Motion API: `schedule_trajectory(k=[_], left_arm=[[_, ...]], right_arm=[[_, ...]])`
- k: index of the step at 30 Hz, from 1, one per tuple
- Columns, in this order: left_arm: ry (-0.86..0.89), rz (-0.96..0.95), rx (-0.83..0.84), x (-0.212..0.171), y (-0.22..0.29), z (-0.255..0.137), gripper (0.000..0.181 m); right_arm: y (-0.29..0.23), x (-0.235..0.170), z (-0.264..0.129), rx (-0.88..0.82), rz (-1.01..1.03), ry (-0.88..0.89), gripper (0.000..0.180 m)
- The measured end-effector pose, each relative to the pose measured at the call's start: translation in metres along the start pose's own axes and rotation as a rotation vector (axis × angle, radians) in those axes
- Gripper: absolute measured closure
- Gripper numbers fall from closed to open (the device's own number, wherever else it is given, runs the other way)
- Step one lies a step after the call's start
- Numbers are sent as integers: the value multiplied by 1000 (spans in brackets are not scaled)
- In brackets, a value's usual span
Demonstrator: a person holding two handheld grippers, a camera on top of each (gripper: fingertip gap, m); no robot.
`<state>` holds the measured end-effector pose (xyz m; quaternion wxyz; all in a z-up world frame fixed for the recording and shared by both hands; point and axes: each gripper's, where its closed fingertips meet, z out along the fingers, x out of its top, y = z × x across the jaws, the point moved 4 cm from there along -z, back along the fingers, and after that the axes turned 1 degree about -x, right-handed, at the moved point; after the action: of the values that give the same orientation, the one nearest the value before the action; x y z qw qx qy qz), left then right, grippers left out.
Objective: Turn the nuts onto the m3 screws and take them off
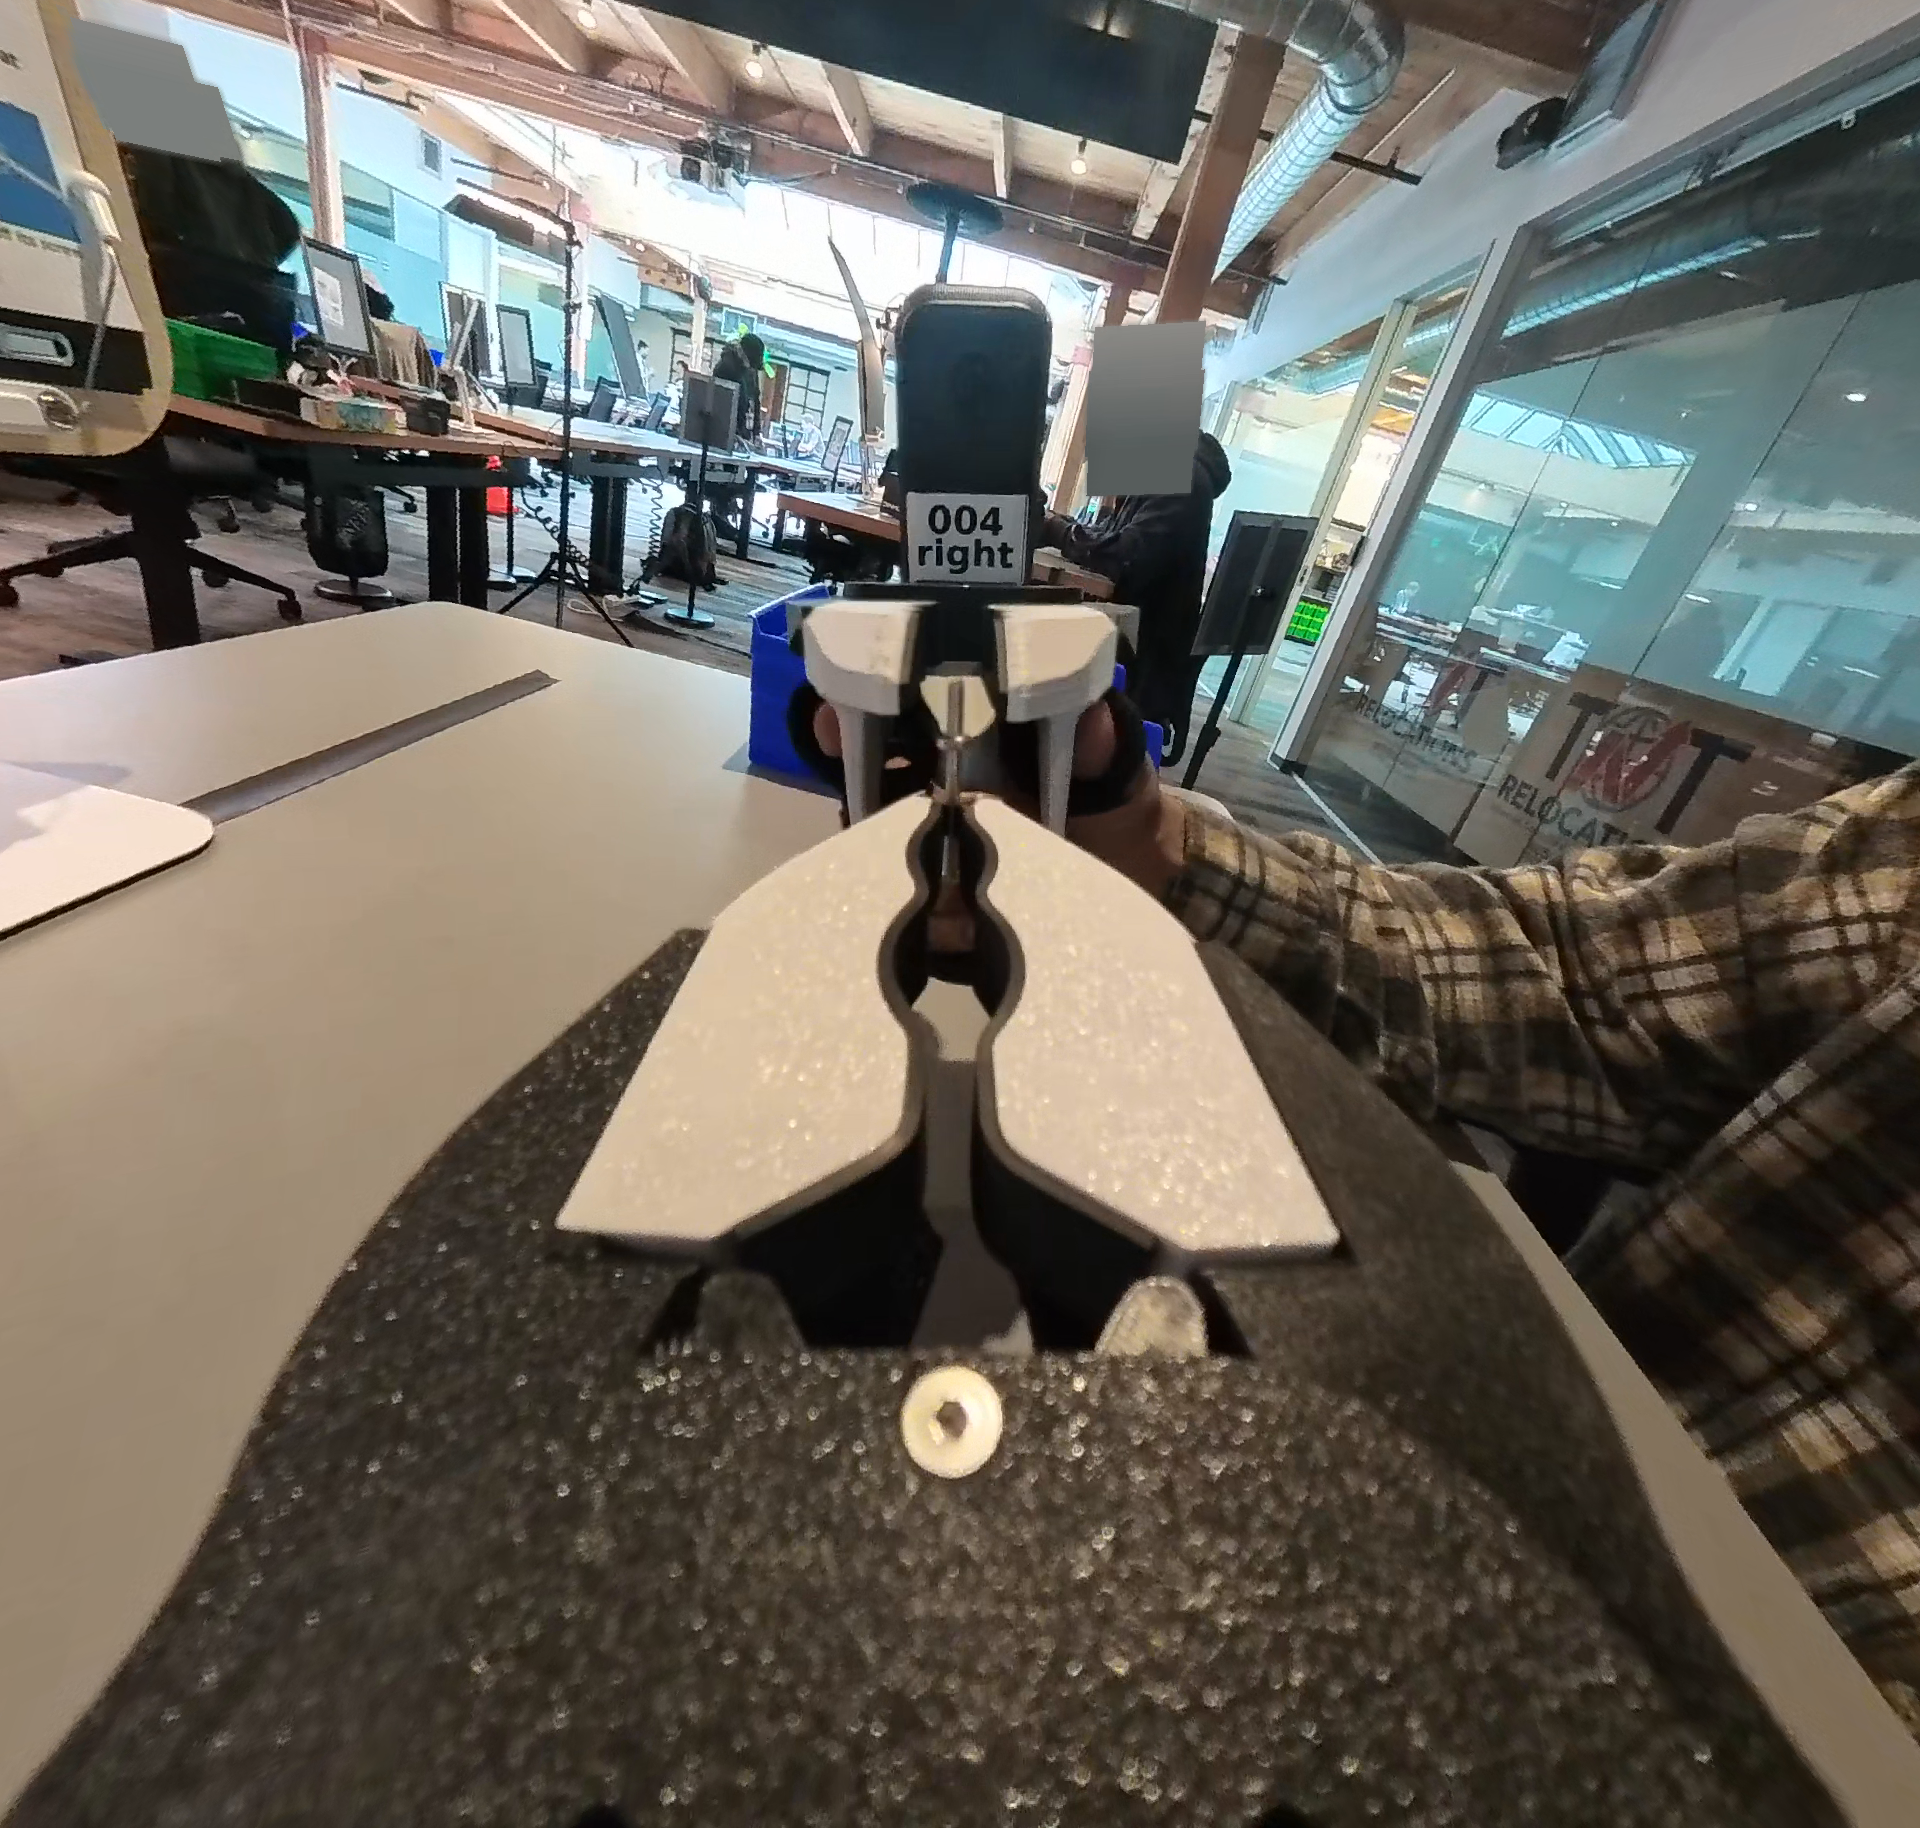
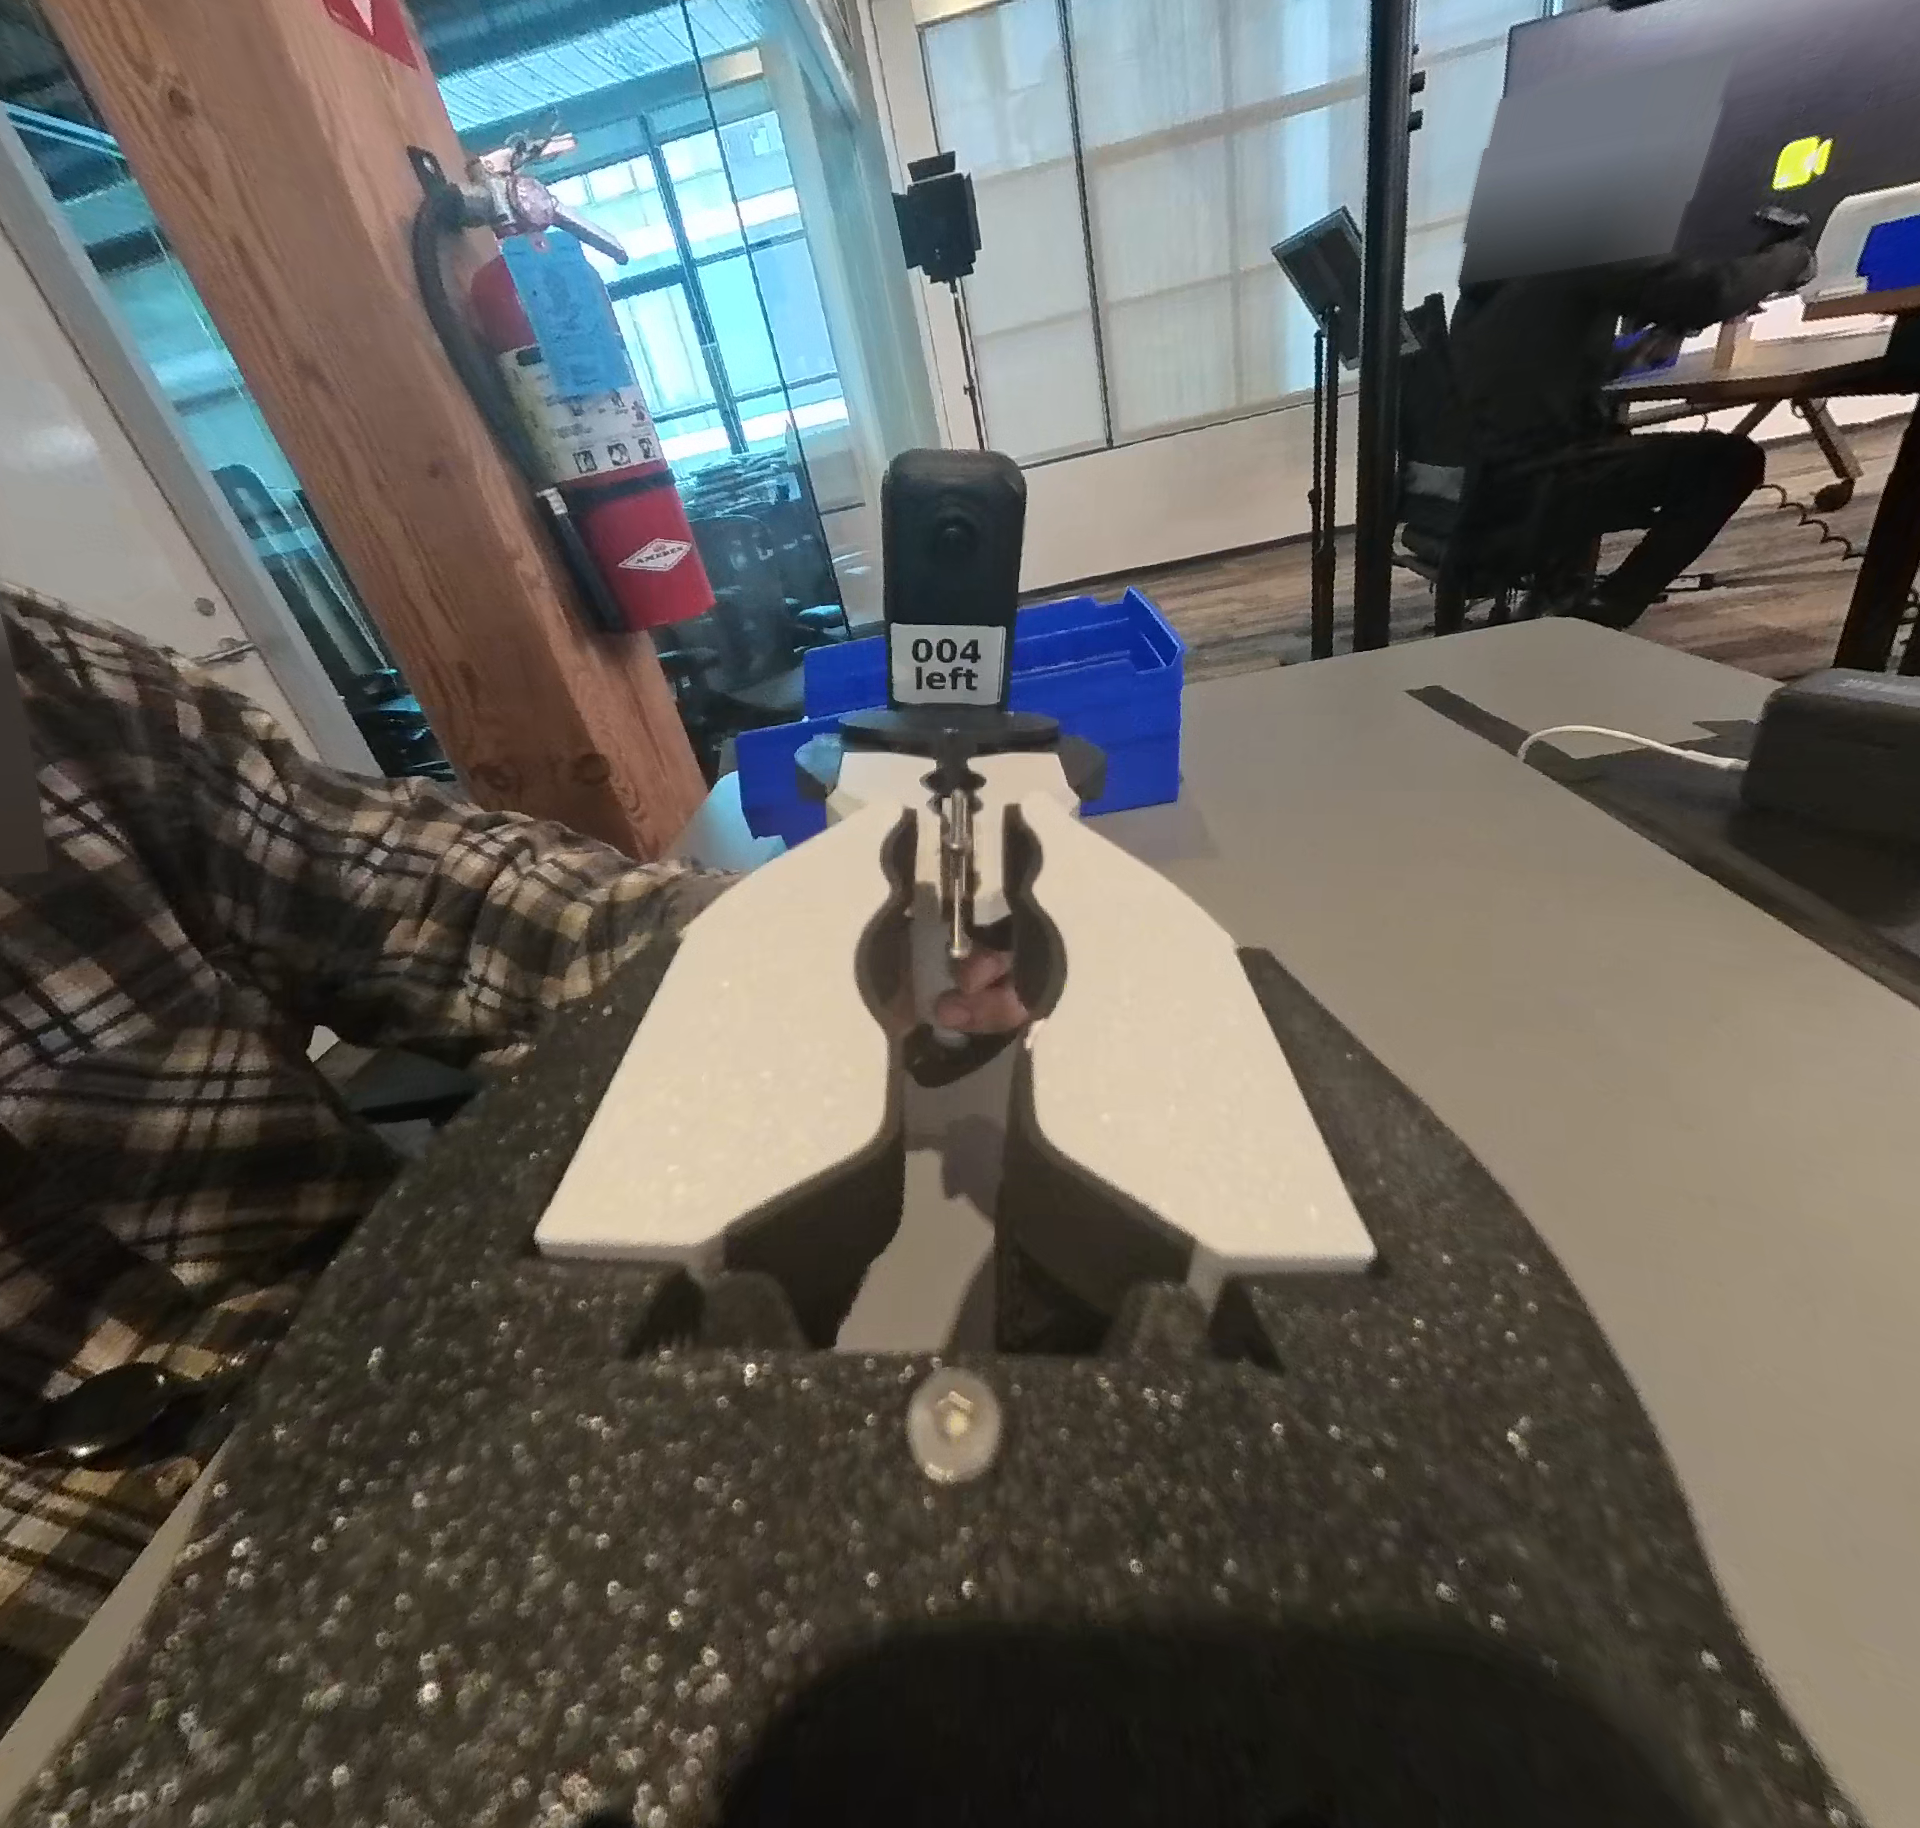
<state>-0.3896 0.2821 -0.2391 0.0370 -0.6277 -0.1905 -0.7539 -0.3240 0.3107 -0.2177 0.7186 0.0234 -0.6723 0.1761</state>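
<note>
My left gripper is closed on the m3 screw at its fingertips. My right gripper faces it head-on, tips pinched on the same screw's other end. Both hover above the grey tabletop, blue bin at its far edge.

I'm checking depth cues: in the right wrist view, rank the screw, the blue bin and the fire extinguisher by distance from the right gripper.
1. screw, at the right gripper fingertips.
2. blue bin, on the table, straight ahead.
3. fire extinguisher, on the wooden post, left.
</note>
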Motion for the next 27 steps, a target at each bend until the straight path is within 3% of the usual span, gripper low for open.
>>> schedule_trajectory(k=[7, 13, 17, 27], left_arm=[[-9, 2, -9, -2, 2, 3, 179], [-20, -2, -30, -3, 3, 4, 179], [-47, 8, -17, -8, 1, 8, 162], [-61, 27, -12, -10, 2, 11, 167]], right_arm=[[-2, -2, 2, 14, -6, -19, 177], [-3, -3, 1, 23, 4, -42, 177], [-4, 0, -1, 16, 7, -30, 178], [-5, 0, -2, 36, 33, -26, 177]])
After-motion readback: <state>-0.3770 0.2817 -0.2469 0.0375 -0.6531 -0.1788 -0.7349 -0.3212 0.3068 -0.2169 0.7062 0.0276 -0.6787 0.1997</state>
